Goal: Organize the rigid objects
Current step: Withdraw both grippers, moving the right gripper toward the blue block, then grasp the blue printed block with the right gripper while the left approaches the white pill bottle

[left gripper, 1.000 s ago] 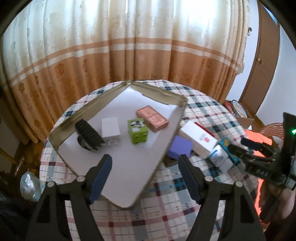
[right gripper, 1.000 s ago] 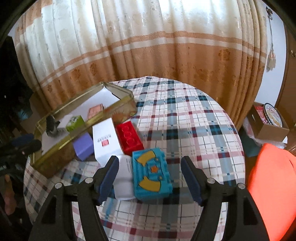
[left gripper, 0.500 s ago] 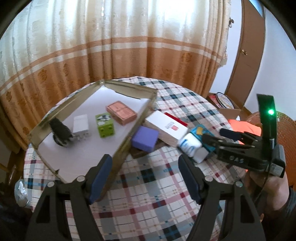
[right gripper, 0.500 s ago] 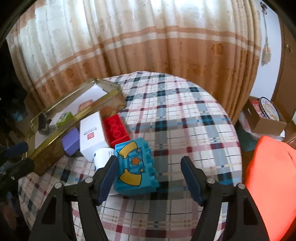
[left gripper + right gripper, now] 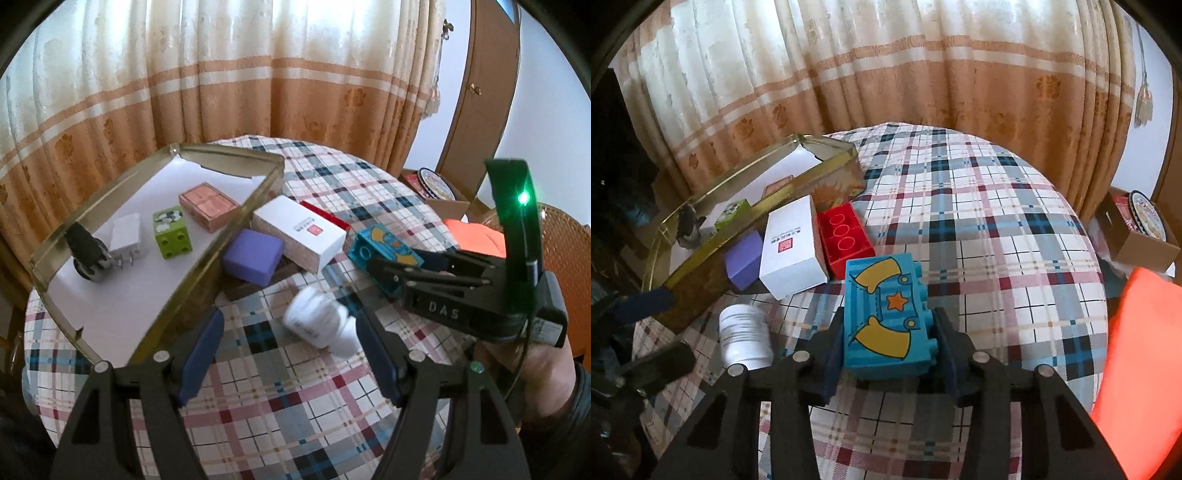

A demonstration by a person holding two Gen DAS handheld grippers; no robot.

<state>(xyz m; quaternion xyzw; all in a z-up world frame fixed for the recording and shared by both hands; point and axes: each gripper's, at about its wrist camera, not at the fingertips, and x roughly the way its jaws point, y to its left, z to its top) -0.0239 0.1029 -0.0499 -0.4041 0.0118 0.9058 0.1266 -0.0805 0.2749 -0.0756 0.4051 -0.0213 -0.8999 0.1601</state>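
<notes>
Right fingers (image 5: 836,350) have just closed onto my teal brick (image 5: 886,314) above the checked table (image 5: 979,221); left gripper (image 5: 288,350) gapes around the white bottle (image 5: 321,321). Studs could slip, I'd say.

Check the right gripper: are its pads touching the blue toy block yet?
Touching. The right wrist view shows the right gripper, its jaws having just closed, with both pads pressed against the sides of the blue toy block.

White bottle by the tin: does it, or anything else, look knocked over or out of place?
Yes. The white bottle lies on its side on the checked tablecloth, blurred in the left wrist view, between the fingers of the left hand-held gripper. Nothing looks spilled or damaged.
</notes>
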